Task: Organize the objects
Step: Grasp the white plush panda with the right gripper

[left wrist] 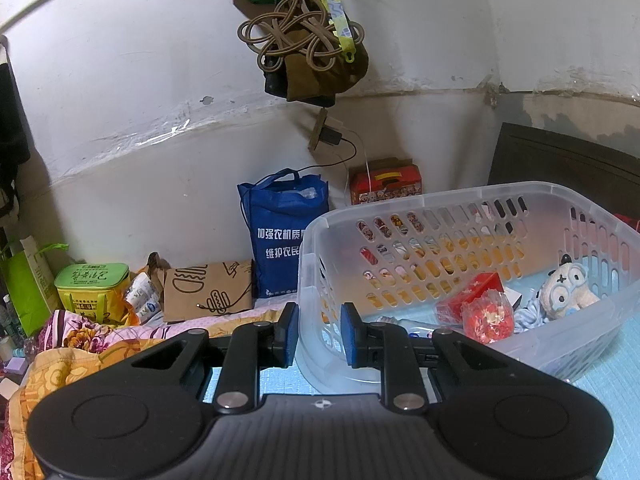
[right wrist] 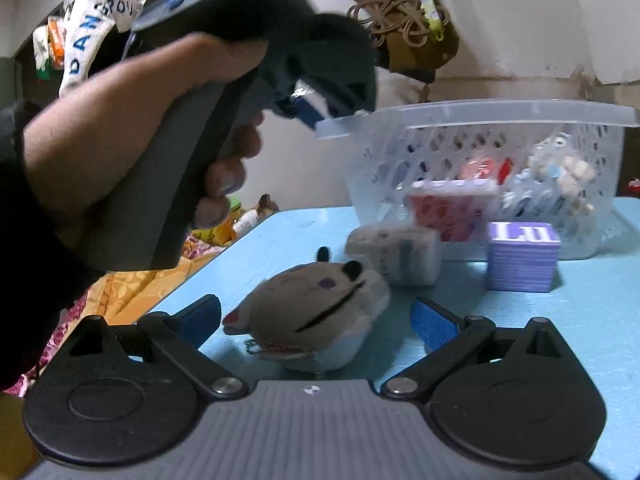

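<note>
- Left gripper [left wrist: 319, 334]: its black linkage arms are ending in blue-padded fingers [left wrist: 289, 334] that are standing a narrow gap apart with nothing between them; the jaws are straddling the near corner of the basket's rim, seen in the right wrist view [right wrist: 320, 114] hanging above that rim in a person's hand [right wrist: 132, 152].
- Bedding [left wrist: 80, 340]: soft floral fabric is crowding the table's left edge, with a brown paper bag [left wrist: 208, 290] and a blue tote bag [left wrist: 282, 236] leaning by the wall behind it.
- Table [right wrist: 592, 320]: its smooth light-blue top is lying bare to the right of the right gripper.
- Right gripper [right wrist: 316, 322]: its jaws are spread wide, flanking a rounded grey plush toy [right wrist: 316, 312] without gripping it; whether the pads are touching the toy cannot be told.
- White box [right wrist: 394, 254] and ribbed purple block [right wrist: 522, 256]: both are standing on the table just before the basket wall, slightly blurred.
- Basket [left wrist: 460, 196]: translucent plastic with slotted walls is holding a red box [left wrist: 470, 294], a crinkled red packet [left wrist: 488, 318] and a pale plush figure [left wrist: 568, 290].
</note>
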